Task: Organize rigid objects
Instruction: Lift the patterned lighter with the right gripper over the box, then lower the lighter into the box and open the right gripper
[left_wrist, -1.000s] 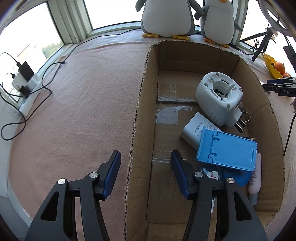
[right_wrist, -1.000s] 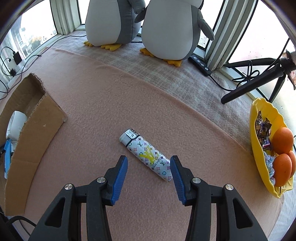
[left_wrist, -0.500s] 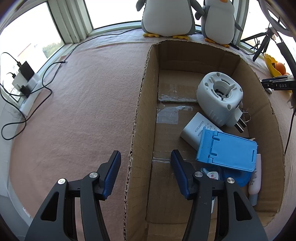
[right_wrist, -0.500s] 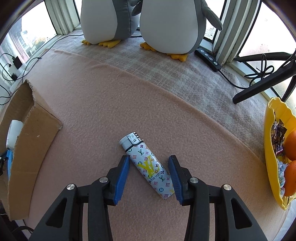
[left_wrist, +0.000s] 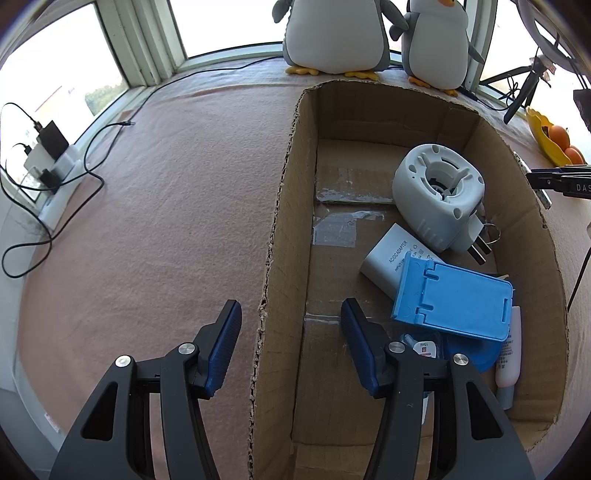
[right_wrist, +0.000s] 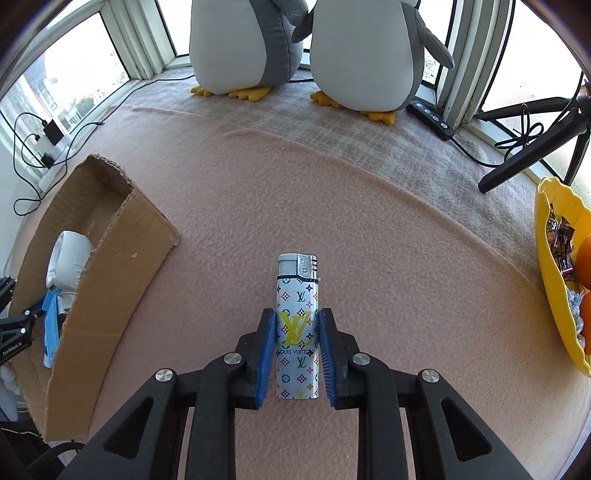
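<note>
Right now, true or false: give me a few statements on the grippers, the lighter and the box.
1. The right gripper is empty. False: its jaws have just been closing, and the patterned lighter is between its pads.
2. The left gripper straddles a wall of the cardboard box. True.
3. The blue phone stand lies on the blanket outside the box. False: it is inside the box, overlapping the white adapter.
4. The yellow bowl holds oranges. True.
</note>
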